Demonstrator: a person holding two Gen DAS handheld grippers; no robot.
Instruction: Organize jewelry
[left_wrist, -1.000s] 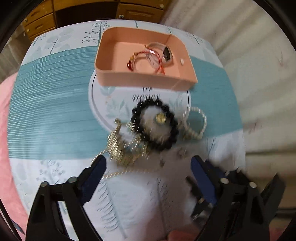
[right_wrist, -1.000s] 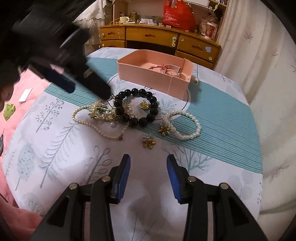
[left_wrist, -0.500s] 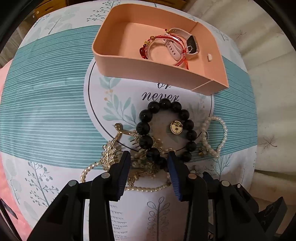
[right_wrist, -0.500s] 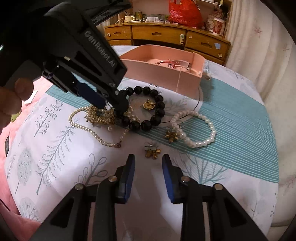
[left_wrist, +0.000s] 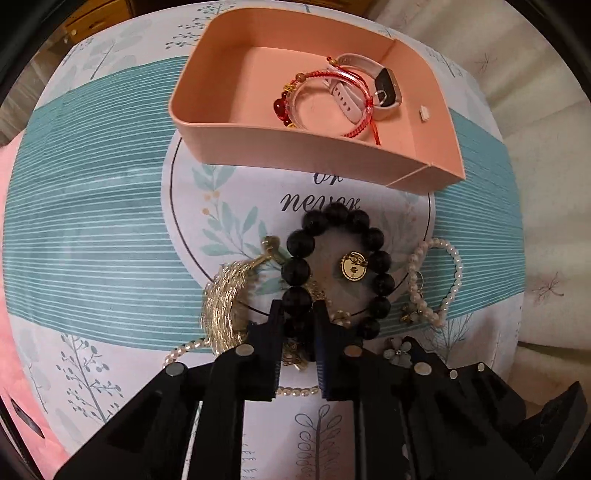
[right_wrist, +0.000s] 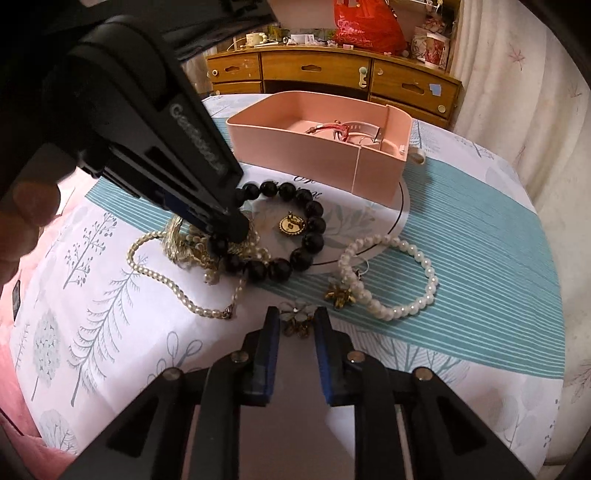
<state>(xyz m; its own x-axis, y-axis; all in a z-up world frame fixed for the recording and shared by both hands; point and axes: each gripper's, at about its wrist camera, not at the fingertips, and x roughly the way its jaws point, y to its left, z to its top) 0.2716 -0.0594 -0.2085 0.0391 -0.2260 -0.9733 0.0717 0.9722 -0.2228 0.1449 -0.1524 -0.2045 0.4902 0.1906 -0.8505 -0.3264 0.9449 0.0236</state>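
Observation:
A pink tray at the table's far side holds a red cord bracelet and a watch. A black bead bracelet lies in front of it among gold jewelry and a pearl necklace. My left gripper is shut on the black bracelet's near beads. My right gripper is narrowly open around a small flower earring on the cloth. A pearl bracelet lies to the right.
A gold round pendant lies inside the black bracelet. A second gold flower earring touches the pearl bracelet. A wooden dresser stands behind the table. A curtain hangs at the right.
My left gripper came down and closed on the black bracelet's near beads. My right gripper moved forward and narrowed around the flower earring.

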